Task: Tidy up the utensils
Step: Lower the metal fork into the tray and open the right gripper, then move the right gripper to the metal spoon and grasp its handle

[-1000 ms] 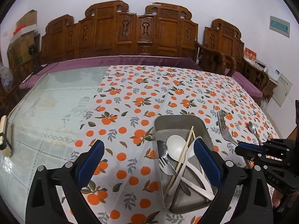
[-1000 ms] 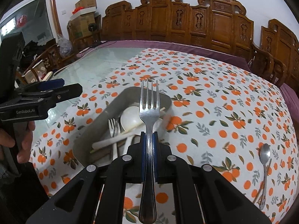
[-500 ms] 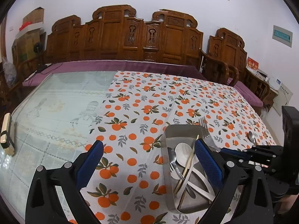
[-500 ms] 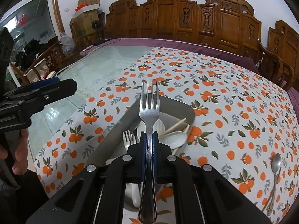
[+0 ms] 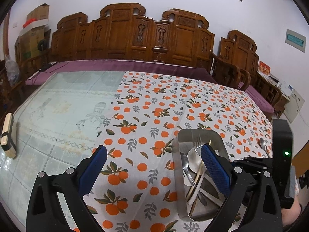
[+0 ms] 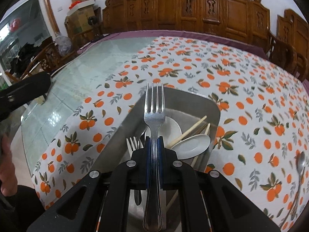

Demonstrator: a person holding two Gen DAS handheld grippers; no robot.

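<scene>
step: stow the fork; carry looks nearly done, release not yet made
right gripper: clenched on the metal fork, gripped at the neck, tines pointing away, handle trailing back under the camera
fork position: over the steel tray, above its near-left part
tray contents: white spoons, chopsticks, another fork, loosely piled
left gripper: released, jaws wide, empty, hovering over the orange-print tablecloth beside the tray
leftover: one metal spoon on the cloth, right of the tray
next: lower a bit, line the fork along the tray, let go; then fetch the spoon
risk: tines catching the chopsticks
</scene>
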